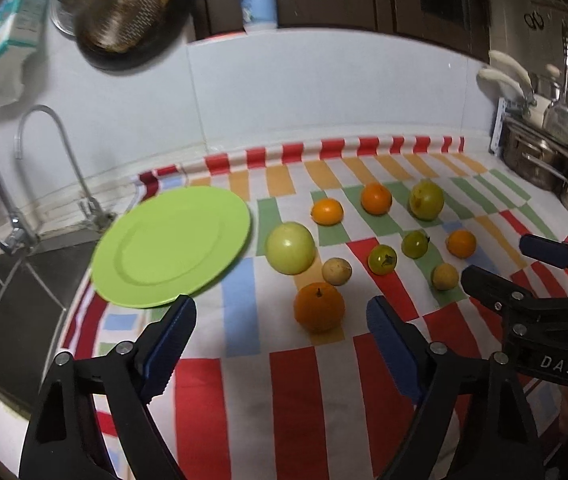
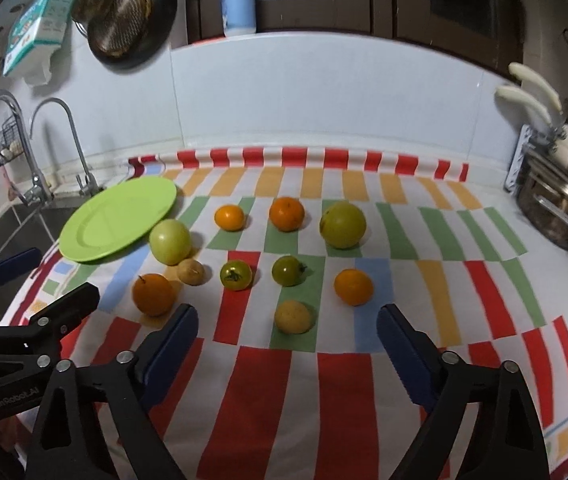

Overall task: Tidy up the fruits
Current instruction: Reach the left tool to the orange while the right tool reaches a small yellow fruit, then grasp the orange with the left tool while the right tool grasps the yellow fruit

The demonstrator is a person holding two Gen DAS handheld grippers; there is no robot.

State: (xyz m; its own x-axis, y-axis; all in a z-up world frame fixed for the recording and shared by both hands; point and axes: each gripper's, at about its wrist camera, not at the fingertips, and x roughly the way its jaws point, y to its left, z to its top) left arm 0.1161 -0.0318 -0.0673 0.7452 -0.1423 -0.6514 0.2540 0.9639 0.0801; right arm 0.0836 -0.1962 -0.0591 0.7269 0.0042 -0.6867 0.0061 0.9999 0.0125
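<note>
A lime green plate (image 1: 172, 246) (image 2: 118, 218) lies empty at the left of a striped cloth. Several fruits lie loose to its right: a large pale green one (image 1: 290, 247) (image 2: 170, 241), oranges (image 1: 319, 307) (image 2: 153, 294), small green tomatoes (image 1: 382, 259) (image 2: 236, 275) and tan round fruits (image 1: 336, 271) (image 2: 293, 317). My left gripper (image 1: 282, 320) is open and empty, hovering just before the nearest orange. My right gripper (image 2: 287, 332) is open and empty, above the cloth near a tan fruit. Each gripper shows in the other's view, the right (image 1: 499, 264) and the left (image 2: 50, 272).
A sink (image 1: 8, 280) with a faucet (image 1: 60, 148) lies left of the cloth. Metal pots and utensils (image 2: 555, 204) stand at the right. A white tiled wall (image 2: 323, 92) backs the counter, with a pan (image 2: 124, 20) hanging and a bottle (image 2: 238, 0) on the ledge.
</note>
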